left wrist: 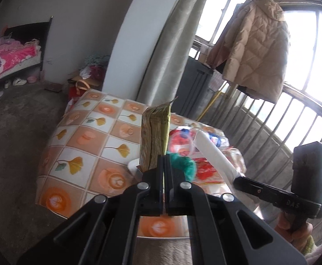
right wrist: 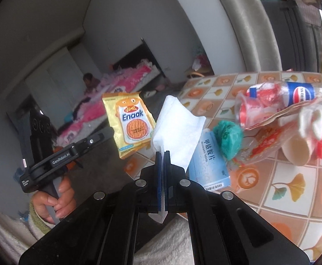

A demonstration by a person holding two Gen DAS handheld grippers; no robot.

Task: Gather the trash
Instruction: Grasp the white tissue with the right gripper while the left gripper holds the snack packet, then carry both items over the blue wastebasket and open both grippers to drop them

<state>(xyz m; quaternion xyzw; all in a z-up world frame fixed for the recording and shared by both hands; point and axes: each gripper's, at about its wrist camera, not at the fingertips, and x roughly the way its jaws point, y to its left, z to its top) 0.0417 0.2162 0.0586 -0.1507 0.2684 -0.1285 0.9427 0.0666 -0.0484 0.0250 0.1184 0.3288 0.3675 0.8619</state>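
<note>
Pinched in my right claw [right wrist: 163, 154], the white tissue [right wrist: 178, 130] stood above the bench [right wrist: 282, 190]. Only that view showed the Enaak label on the snack packet [right wrist: 130, 123]; my left claw [left wrist: 164, 158] gripped it edge-on.

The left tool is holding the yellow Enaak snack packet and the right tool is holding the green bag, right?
Not quite. The right tool is shut on a white tissue, as the right wrist view shows; the green bag lies on the table. The left tool does hold the yellow Enaak snack packet.

A home bedroom, seemingly: pink floral bed [left wrist: 8, 59], hanging padded coat [left wrist: 255, 46], curtain [left wrist: 172, 39], tablecloth-covered table [left wrist: 90, 137].
</note>
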